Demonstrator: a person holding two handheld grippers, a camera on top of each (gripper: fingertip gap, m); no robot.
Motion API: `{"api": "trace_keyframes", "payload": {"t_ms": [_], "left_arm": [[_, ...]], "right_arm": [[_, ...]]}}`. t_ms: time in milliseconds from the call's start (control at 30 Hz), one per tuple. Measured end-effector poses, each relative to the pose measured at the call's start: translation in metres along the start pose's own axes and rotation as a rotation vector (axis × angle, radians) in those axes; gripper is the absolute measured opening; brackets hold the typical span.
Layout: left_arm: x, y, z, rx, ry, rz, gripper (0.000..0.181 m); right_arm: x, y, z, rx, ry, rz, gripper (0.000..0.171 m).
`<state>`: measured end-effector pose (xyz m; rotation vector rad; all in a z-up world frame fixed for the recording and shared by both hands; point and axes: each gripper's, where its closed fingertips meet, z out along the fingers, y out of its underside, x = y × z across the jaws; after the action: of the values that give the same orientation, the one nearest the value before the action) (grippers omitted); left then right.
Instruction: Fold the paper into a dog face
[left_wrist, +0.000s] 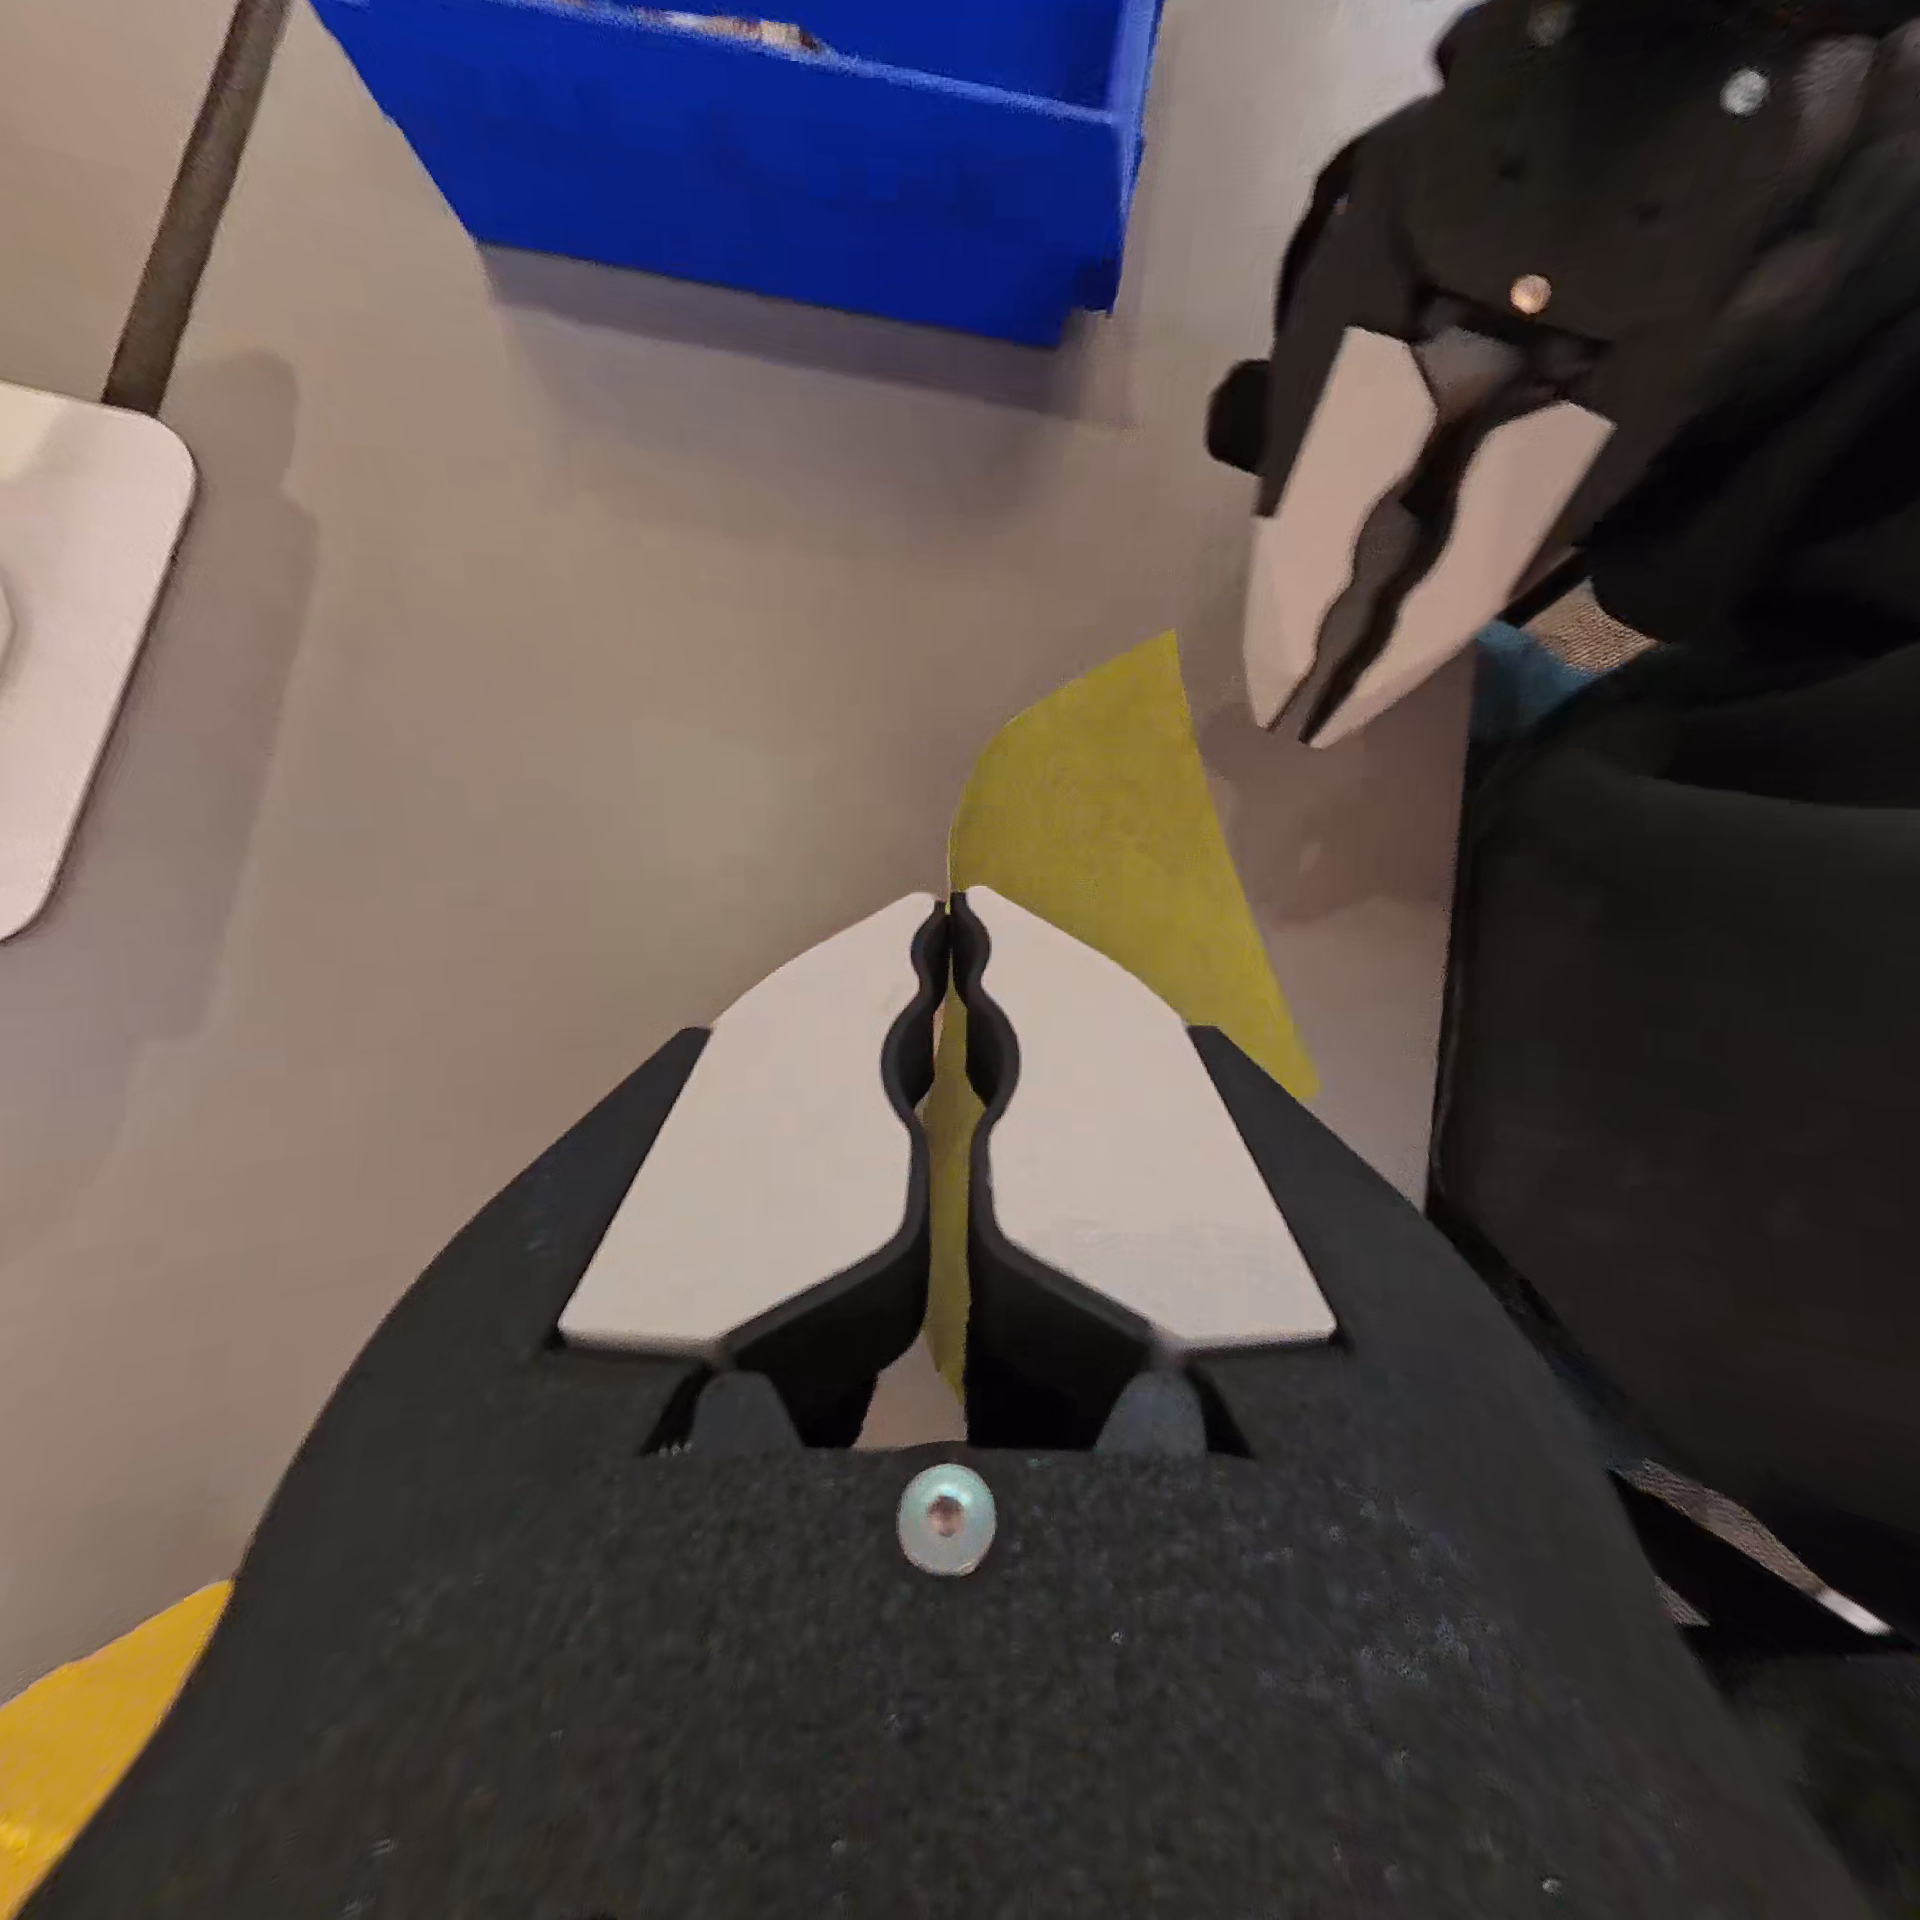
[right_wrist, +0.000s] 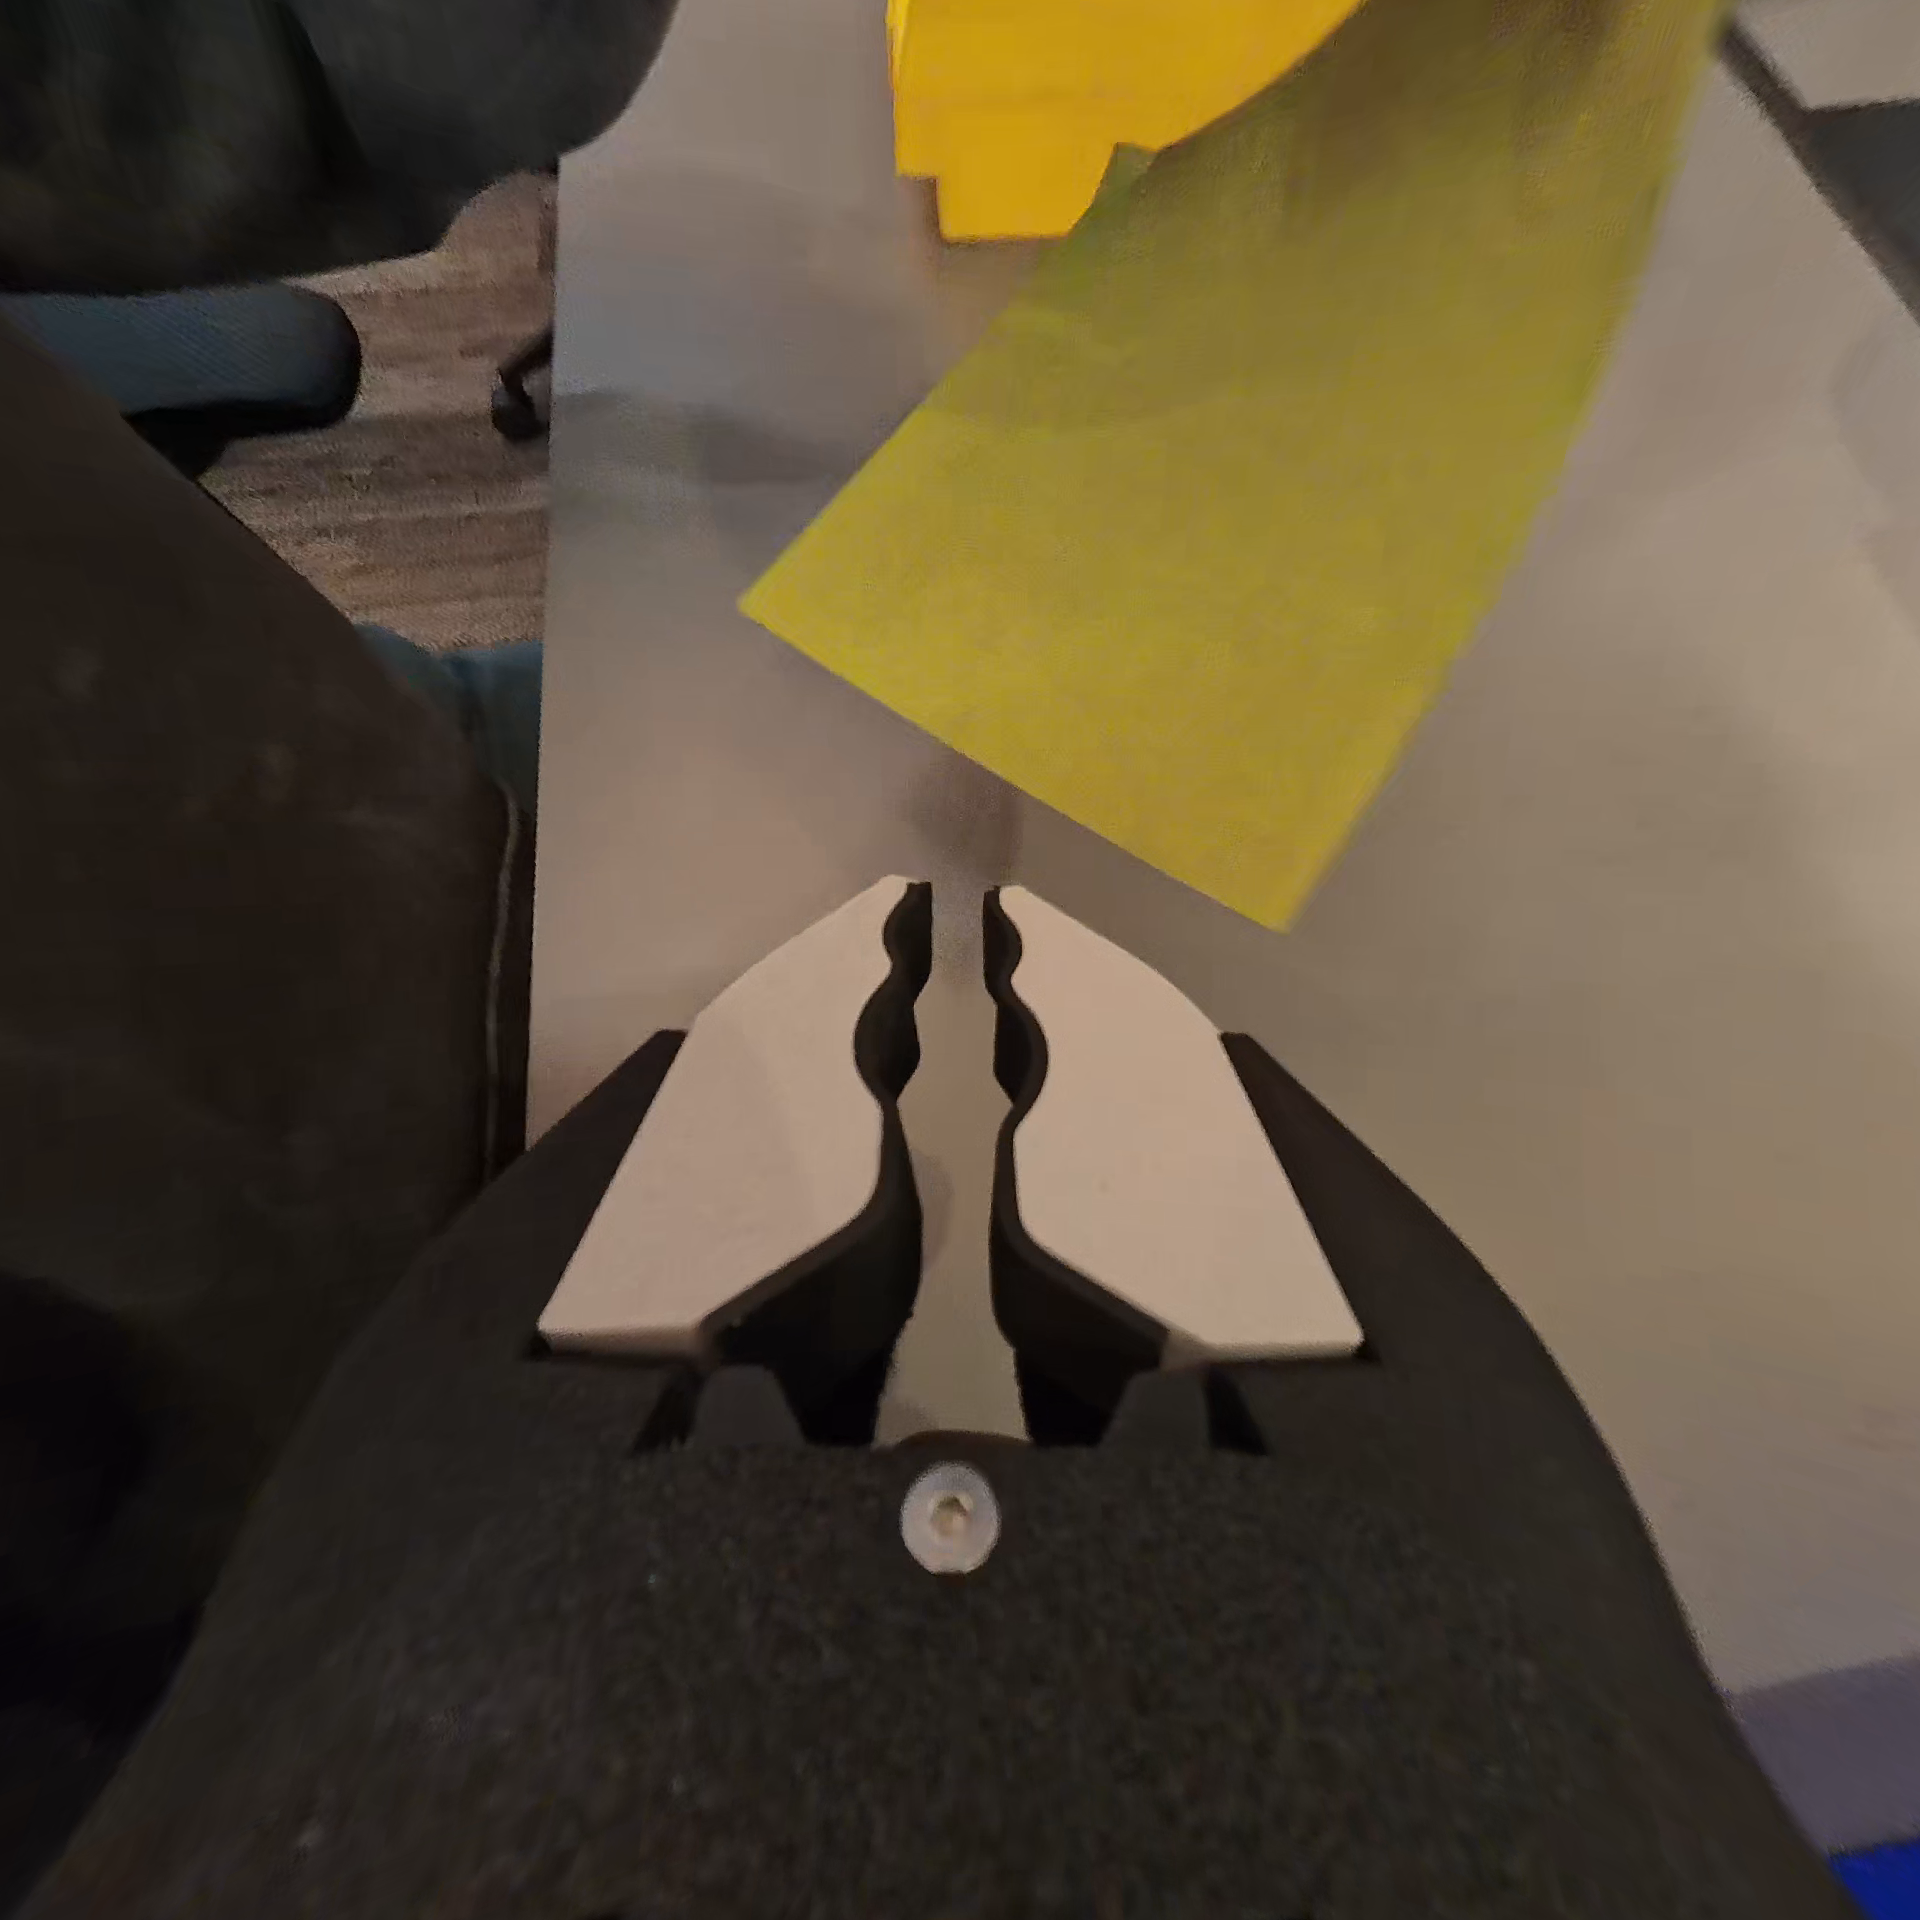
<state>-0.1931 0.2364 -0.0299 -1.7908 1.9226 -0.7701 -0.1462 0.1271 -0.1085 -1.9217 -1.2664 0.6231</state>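
Note:
A yellow-green sheet of paper is pinched between the jaws of my left gripper, which is shut on it and holds it up off the grey table. The paper sticks up and to the right past the fingertips. In the right wrist view the same paper hangs in the air ahead, its lower edge just above and right of my right gripper. The right gripper is slightly open and empty, with a narrow gap between the jaws. It also shows in the left wrist view, just right of the paper's top corner.
A blue bin stands at the far side of the table. A white rounded tray lies at the left. A bright yellow bin sits ahead in the right wrist view. A dark chair and a person's dark sleeve border the table edge. Spacing between my two grippers at the tips: around 15 cm.

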Motion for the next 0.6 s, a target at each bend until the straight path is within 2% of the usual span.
{"api": "trace_keyframes", "payload": {"t_ms": [33, 233, 400, 433, 500, 600], "left_arm": [[-0.009, 0.003, 0.011, -0.008, 0.015, -0.025, 0.0], [-0.04, 0.036, 0.08, -0.065, 0.043, -0.087, 0.0], [-0.053, 0.05, 0.114, -0.141, 0.053, -0.072, 0.0], [-0.055, 0.05, 0.117, -0.15, 0.054, -0.066, 0.0], [-0.058, 0.047, 0.121, -0.151, 0.056, -0.069, 0.0], [-0.063, 0.044, 0.122, -0.151, 0.047, -0.069, 0.0]], "right_arm": [[-0.002, 0.003, 0.004, -0.019, -0.009, 0.009, 0.009], [-0.005, 0.012, 0.028, 0.012, 0.03, -0.021, 0.008], [0.012, 0.046, 0.054, -0.039, 0.104, -0.242, 0.011], [0.014, 0.049, 0.054, -0.062, 0.103, -0.22, 0.016], [0.026, 0.056, 0.053, -0.136, 0.132, -0.126, 0.042], [0.041, 0.061, 0.051, -0.187, 0.2, 0.015, 0.042]]}}
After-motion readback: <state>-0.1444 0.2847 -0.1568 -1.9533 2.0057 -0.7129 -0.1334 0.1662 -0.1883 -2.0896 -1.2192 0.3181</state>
